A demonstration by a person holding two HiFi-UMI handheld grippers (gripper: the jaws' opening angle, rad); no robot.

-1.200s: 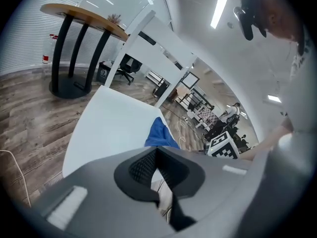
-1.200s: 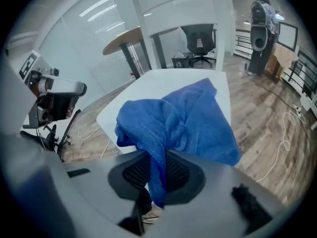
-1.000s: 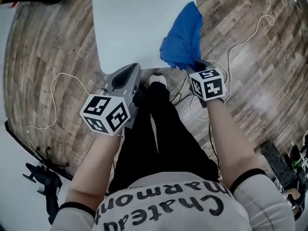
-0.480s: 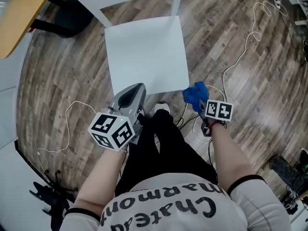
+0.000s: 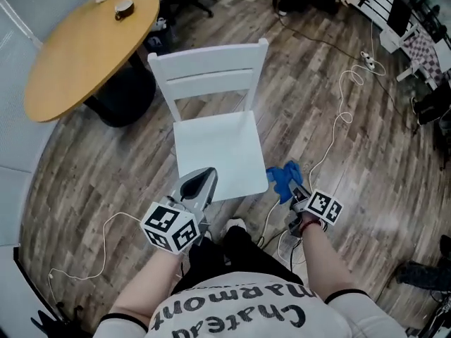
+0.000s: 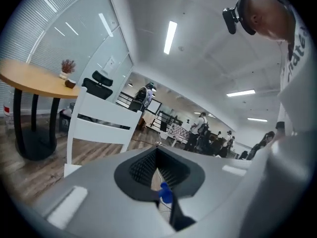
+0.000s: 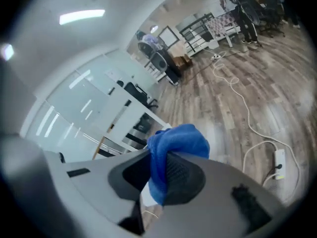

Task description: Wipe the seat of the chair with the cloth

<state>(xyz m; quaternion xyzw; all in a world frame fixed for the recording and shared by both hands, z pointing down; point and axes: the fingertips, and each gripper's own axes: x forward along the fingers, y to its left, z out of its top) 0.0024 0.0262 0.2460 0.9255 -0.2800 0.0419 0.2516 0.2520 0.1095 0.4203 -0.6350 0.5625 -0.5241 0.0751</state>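
Head view: I stand at the near edge of the white chair (image 5: 218, 150), a tool in each hand. My right tool (image 5: 294, 191) is clamped on the blue cloth (image 5: 283, 177), which sits bunched just beside the seat's near right corner, above the wood floor (image 5: 352, 153). My left tool (image 5: 206, 177), its jaws drawn narrow with nothing between them, hovers over the seat's near edge. A round wooden counter (image 5: 84, 48) stands beyond the chair, to the left.
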